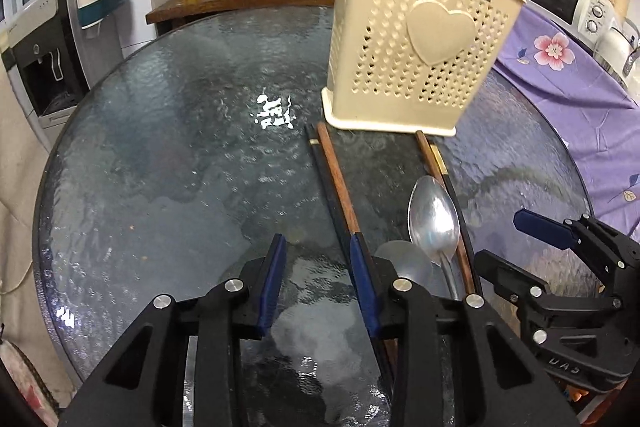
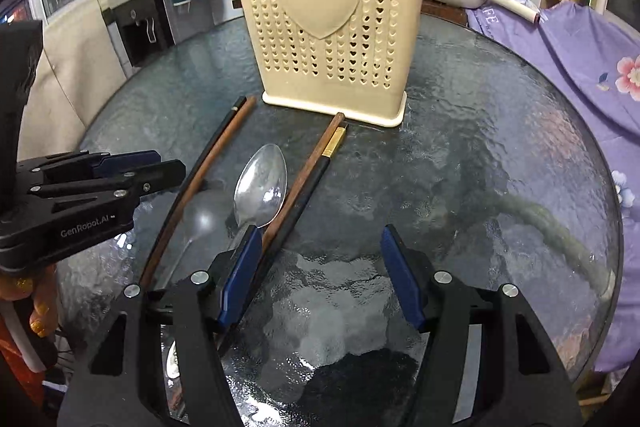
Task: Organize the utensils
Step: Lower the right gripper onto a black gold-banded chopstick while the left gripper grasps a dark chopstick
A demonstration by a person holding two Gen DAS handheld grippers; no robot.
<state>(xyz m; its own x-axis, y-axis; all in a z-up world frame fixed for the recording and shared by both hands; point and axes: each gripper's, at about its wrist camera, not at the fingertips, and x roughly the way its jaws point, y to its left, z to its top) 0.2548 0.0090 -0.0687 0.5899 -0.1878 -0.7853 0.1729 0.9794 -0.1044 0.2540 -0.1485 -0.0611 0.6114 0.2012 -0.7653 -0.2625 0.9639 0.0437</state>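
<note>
- a cream plastic utensil holder with heart-shaped holes and a raised heart on its face stands upright on the round dark textured-glass desk; a few wooden sticks and a metal handle poke out of its top.
- in front of the holder, loose utensils lie flat on the desk: a pair of chopsticks on the left, one black and one brown wood, side by side and touching.
- a second pair of chopsticks, brown wood beside black with a gold band, lies to the right, its upper ends just beside the holder's base.
- a shiny metal spoon lies bowl up between the two pairs; a second, duller spoon sits partly under it.
- the left gripper hangs low over the desk with its blue-padded jaws at a narrow gap and only bare glass between them; its right finger sits over the left chopstick pair, whether touching i cannot tell.
- the right gripper is lowered to the right of the utensils, jaws moderately wide, holding nothing; its left pad lies over the lower end of the right chopstick pair, near the spoon's neck.
- a purple floral cloth lies past the desk's right edge.
</note>
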